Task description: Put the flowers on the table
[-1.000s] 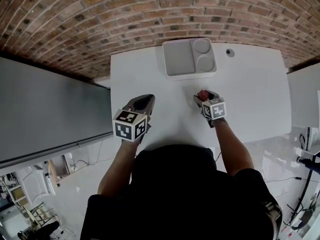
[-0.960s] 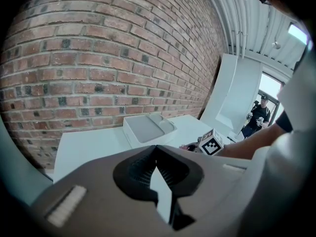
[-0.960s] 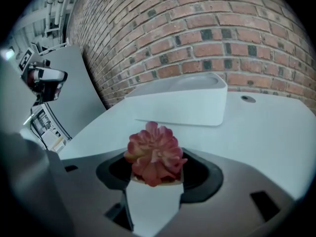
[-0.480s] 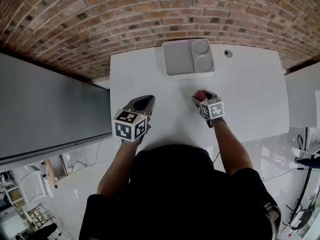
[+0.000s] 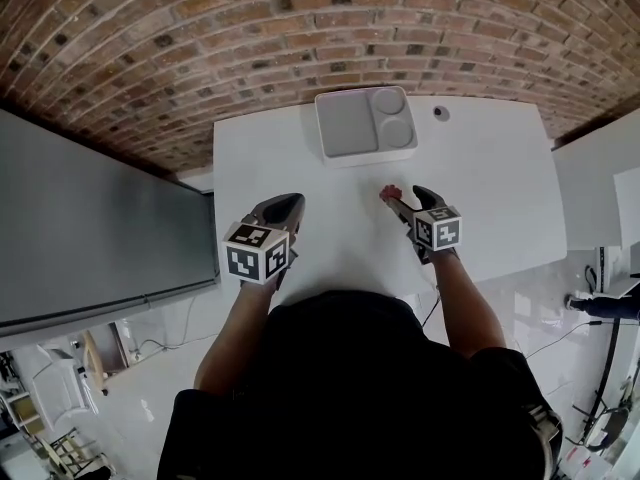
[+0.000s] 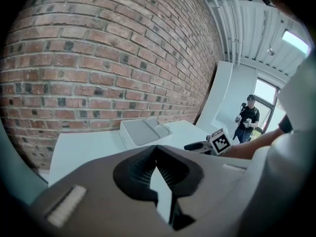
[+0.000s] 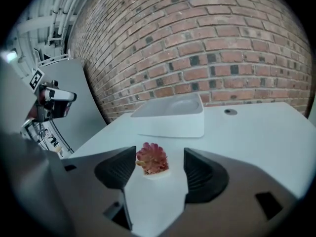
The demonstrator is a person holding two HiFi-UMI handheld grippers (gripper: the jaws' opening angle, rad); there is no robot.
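Landmark: white tray point(image 5: 365, 125) at the far side of the white table point(image 5: 300, 168), close to the brick wall point(image 5: 200, 48); one large rectangular compartment on the left, two round ones on the right.

Flower: one small red-pink flower head point(image 7: 152, 158) on a little white base, standing upright on the table. It sits apart from the tray, on the tray's near side toward the person, roughly in line with the round compartments point(image 5: 388, 194).

Right gripper: point(image 7: 160, 152) on the tray's near side, just behind the flower and pointing at the tray point(image 5: 405, 196). Jaws released and spread wide; they have just been opening further. The flower stands at their mouth, between the two pads, neither pad pressing on it; it looks closer to the left pad.

Left gripper: point(image 6: 156, 149) also on the tray's near side, off toward the tray's left corner and farther from it than the right gripper point(image 5: 285, 203). Jaws clenched, pad tips meeting, nothing between them. Held above the table.

Round fitting: small dark disc point(image 5: 441, 113) in the tabletop, just right of the tray.

Background: a person point(image 6: 249, 115) stands well beyond the tray's right end, seen in the left gripper view.
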